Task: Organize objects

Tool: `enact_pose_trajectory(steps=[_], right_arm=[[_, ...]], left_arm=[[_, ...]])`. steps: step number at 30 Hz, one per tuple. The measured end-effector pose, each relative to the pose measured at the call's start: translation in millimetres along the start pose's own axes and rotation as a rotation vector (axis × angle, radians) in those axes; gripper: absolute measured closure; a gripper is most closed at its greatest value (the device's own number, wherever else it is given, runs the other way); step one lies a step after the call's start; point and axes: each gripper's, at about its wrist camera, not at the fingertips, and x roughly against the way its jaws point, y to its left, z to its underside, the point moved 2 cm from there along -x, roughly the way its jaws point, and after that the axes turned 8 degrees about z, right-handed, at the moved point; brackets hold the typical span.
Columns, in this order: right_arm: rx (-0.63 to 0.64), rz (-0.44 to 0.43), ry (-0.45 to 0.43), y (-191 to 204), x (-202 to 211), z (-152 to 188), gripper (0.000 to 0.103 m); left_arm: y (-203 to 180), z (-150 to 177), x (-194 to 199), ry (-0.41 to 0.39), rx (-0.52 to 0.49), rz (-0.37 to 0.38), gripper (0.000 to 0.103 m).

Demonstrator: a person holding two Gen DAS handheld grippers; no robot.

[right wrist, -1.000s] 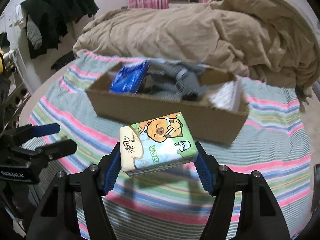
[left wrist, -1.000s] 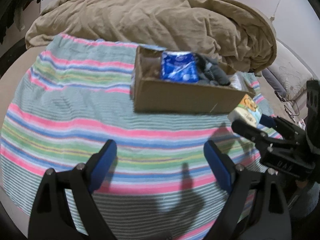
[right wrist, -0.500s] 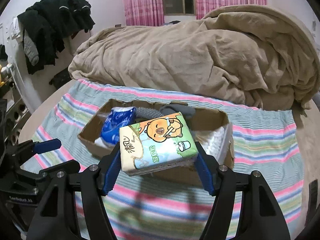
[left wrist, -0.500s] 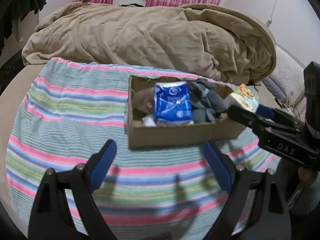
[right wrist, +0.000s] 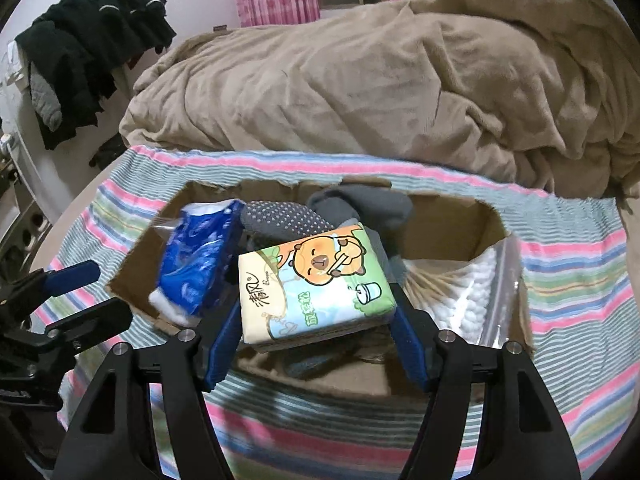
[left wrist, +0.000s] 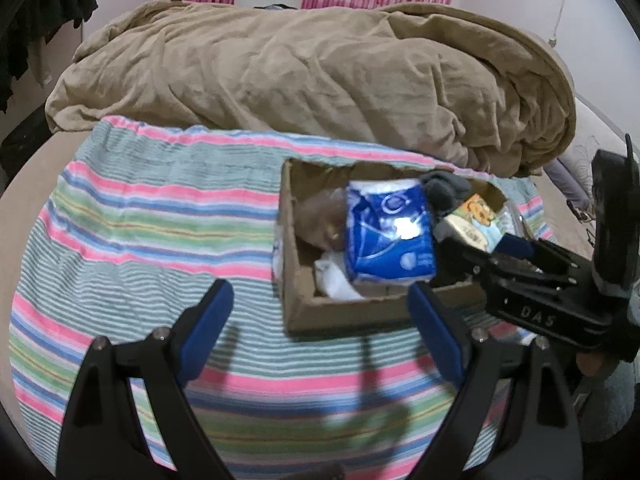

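Observation:
An open cardboard box (left wrist: 316, 314) (right wrist: 452, 386) stands on a striped blanket (left wrist: 152, 236) on the bed. Inside lie a blue packet (left wrist: 388, 236) (right wrist: 200, 260), grey socks (left wrist: 444, 190) (right wrist: 360, 204) and a bag of cotton swabs (right wrist: 468, 292). My right gripper (right wrist: 316, 320) is shut on a tissue pack with a cartoon bear (right wrist: 312, 280) (left wrist: 474, 220) and holds it above the box's middle. My left gripper (left wrist: 320, 328) is open and empty, near the box's front left corner.
A rumpled tan duvet (left wrist: 312, 76) (right wrist: 380, 76) is heaped behind the box. Dark clothes (right wrist: 92, 40) hang at the far left. The striped blanket (right wrist: 576, 280) reaches left and in front of the box.
My right gripper carried the tissue pack forward from in front of the box to above its inside. Both views now look down into the box from higher up.

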Motion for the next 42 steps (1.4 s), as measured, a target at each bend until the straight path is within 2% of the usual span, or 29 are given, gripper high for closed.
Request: enact_pose_trajectory(steps=[5, 9, 26, 42], right_arm=[[0.001, 0.011, -0.015, -0.5, 0.1, 1.3, 0.029], [0.001, 0.02, -0.022, -0.4, 5.4, 1.8, 0.021], [0.002, 0.039, -0.066, 9.2, 73.7, 13.9, 0.021], [-0.012, 0.022, -0.095, 15.9, 141.3, 57.0, 0.021]], left_arm=[[3.6, 7.5, 0.0, 0.014, 0.011, -0.003, 0.013], [3.1, 8.4, 9.7, 0.003, 0.013, -0.003, 0.013], [-15.9, 22.1, 80.9, -0.063, -0.011, 0.01, 0.013], [-41.5, 66.3, 125.4, -0.07, -0.01, 0.034, 0.013]])
